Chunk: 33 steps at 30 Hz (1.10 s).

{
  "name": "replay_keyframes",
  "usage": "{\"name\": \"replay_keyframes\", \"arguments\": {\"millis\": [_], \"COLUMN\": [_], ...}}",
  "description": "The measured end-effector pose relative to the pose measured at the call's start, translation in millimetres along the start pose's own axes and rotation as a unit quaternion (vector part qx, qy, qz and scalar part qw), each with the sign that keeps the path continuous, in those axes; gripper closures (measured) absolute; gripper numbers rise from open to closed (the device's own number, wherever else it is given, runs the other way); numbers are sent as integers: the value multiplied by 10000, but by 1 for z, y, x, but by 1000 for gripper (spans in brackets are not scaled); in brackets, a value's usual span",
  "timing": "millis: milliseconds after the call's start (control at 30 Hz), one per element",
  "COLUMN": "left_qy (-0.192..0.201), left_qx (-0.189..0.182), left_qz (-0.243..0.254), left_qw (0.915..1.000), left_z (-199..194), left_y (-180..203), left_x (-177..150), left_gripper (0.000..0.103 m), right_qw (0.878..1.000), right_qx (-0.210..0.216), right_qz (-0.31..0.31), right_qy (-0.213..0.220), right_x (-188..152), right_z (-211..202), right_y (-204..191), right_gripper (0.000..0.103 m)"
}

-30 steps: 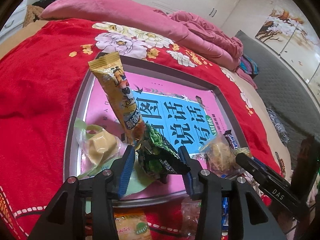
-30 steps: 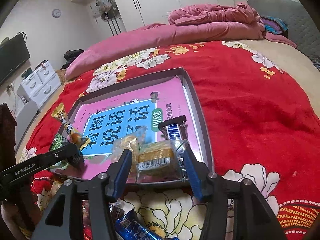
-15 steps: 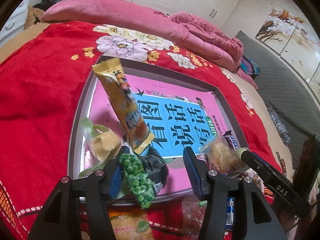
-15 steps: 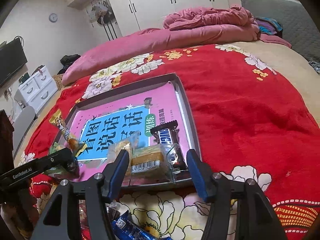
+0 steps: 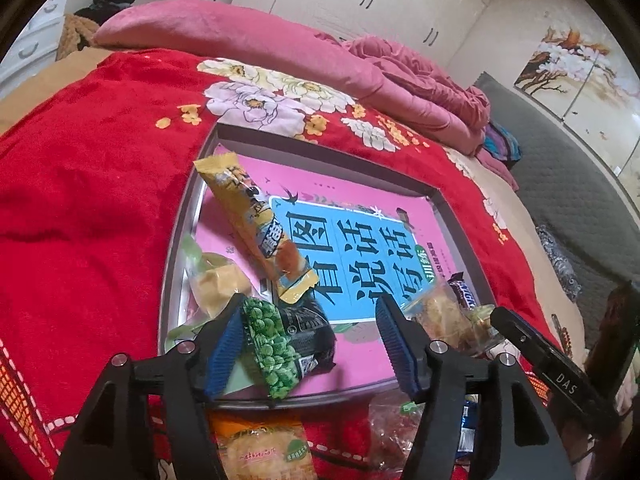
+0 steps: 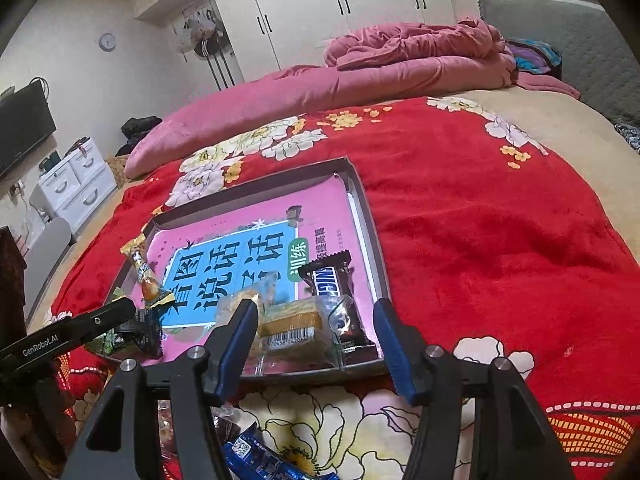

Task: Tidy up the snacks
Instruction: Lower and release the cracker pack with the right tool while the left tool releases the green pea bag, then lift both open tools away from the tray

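A shallow grey tray (image 5: pixel 176 240) (image 6: pixel 370 236) with a pink and blue book inside lies on the red bedspread. In it lie a green pea packet (image 5: pixel 286 344), a long yellow snack bar (image 5: pixel 256 224) and a pale yellow cake (image 5: pixel 218 284) at the left, a Snickers bar (image 6: pixel 334 284) and a wrapped yellow cake (image 6: pixel 296 328) at the right. My left gripper (image 5: pixel 310 344) is open over the tray's near left edge, the pea packet lying free by its left finger. My right gripper (image 6: pixel 316 344) is open and empty at the tray's near right edge.
Loose snacks lie on the bedspread in front of the tray: an orange cake packet (image 5: pixel 264 450), a clear wrapper (image 5: pixel 394 420) and a blue packet (image 6: pixel 260 456). A pink duvet (image 6: pixel 360 76) is piled at the far side. Drawers (image 6: pixel 76 184) stand left.
My left gripper opened and let go of the pea packet, which dropped flat into the tray. Both grippers pulled back slightly toward the near edge.
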<state>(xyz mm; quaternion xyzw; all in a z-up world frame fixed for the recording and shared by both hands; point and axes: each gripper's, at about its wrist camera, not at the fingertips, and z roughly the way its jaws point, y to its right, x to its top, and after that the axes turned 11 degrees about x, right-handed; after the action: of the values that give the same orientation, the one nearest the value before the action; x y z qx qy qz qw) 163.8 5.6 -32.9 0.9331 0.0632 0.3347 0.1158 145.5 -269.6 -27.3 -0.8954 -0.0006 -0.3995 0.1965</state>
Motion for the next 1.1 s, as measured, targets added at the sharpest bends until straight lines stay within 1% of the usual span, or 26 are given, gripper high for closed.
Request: {"name": "replay_keyframes", "arguments": {"millis": [100,600,967,1033,1100], "left_qy": [104,669,765,770,762], "left_qx": [9,79,103,84,78], "left_qz": [24,404,564,574,594], "left_qw": [9999,9969,9954,9953,9953], "left_z": [-5,-36,-46,-48,-49], "left_y": [1,13,17,18,19], "left_x": [0,-1,-6,-7,-8], "left_gripper": [29,25,24,24,24], "right_qw": [10000,9997,9993,9991,9989], "right_qx": [13,40,125,159,199], "right_qz": [-35,-176,-283,-320,-357], "right_qy": [38,165,230,237,236], "right_x": [0,2,-1,-1,-2], "right_z": [-2,-8,-17,-20,-22], "right_y": [-2,-7,-12,-14,-16], "right_gripper": [40,37,36,32,31]}}
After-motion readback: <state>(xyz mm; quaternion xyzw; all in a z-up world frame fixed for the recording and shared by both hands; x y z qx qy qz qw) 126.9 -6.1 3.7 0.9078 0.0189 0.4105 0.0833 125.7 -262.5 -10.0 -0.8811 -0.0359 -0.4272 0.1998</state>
